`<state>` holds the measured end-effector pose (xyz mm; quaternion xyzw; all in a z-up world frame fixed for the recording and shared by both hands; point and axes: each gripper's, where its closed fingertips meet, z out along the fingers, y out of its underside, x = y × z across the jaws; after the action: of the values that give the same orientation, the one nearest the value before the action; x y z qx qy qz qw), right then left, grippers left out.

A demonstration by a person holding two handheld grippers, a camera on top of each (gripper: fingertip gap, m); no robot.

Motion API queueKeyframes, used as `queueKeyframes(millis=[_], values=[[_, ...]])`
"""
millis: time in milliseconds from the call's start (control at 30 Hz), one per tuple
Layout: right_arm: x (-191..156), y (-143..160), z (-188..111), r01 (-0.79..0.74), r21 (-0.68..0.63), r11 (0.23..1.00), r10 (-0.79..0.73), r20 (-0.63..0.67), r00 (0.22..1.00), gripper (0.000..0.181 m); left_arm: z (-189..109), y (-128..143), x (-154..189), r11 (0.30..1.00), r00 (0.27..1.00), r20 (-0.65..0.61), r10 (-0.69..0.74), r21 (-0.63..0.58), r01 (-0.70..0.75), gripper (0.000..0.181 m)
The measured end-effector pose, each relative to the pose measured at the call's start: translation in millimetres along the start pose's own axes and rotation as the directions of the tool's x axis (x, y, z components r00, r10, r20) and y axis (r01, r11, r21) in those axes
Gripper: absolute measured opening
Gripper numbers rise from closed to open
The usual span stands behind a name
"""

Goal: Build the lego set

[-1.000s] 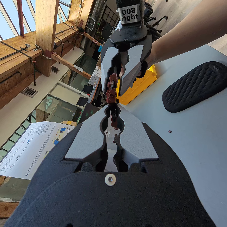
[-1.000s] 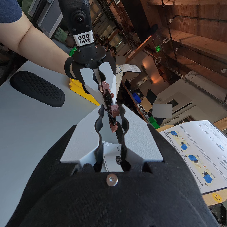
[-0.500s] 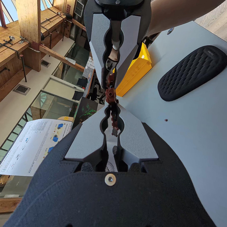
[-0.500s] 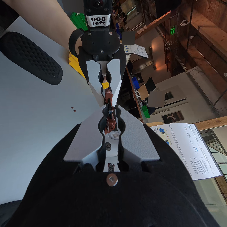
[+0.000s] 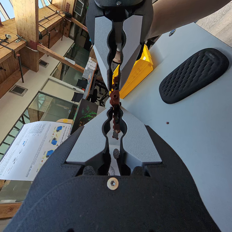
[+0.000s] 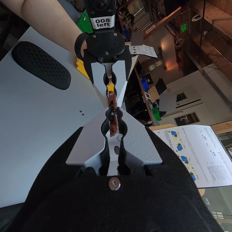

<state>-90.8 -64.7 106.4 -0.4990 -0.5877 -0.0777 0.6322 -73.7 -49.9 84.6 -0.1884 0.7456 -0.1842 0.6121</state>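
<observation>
A small reddish-brown and black lego assembly (image 5: 114, 98) is held in the air between both grippers, which meet tip to tip above the grey table (image 5: 188, 144). My left gripper (image 5: 114, 108) is shut on its near end. My right gripper (image 5: 114, 88) comes in from the top of the left wrist view, shut on the far end. In the right wrist view the assembly (image 6: 113, 125) runs back between the fingers of my right gripper (image 6: 113, 109), and my left gripper (image 6: 112, 106) clamps the other end. Parts of the assembly are hidden by the fingers.
A black padded rest (image 5: 193, 75) and a yellow bin (image 5: 136, 75) lie on the table beyond the grippers. Tiny reddish-brown pieces (image 6: 81, 113) lie loose on the table. A printed instruction sheet (image 5: 31, 148) and a dark box (image 5: 85, 114) stand to one side. Both grippers' tips are close together, under 4 cm apart.
The two grippers have closed in on each other and lined up tip to tip. The assembly now sits deeper between the right gripper's fingers.
</observation>
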Motion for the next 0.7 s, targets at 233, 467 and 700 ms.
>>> queueKeyframes(millis=[233,467,700], values=[[-1.2,2.4,-0.2,-0.016,-0.003,1.0,0.016,0.014,1.0,0.006,1.8,0.9,2.9,1.0,1.0,-0.014,-0.013,-0.004,0.013,0.005],[-0.4,3.0,1.0,-0.034,0.009,0.999,0.034,0.002,0.999,0.007,2.6,2.4,3.1,1.0,1.0,-0.004,-0.018,-0.001,0.018,0.005],[5.0,2.8,-0.4,0.006,0.002,1.0,-0.006,-0.039,0.999,0.01,2.8,0.4,1.9,1.0,1.0,-0.004,-0.021,0.005,0.021,0.005]])
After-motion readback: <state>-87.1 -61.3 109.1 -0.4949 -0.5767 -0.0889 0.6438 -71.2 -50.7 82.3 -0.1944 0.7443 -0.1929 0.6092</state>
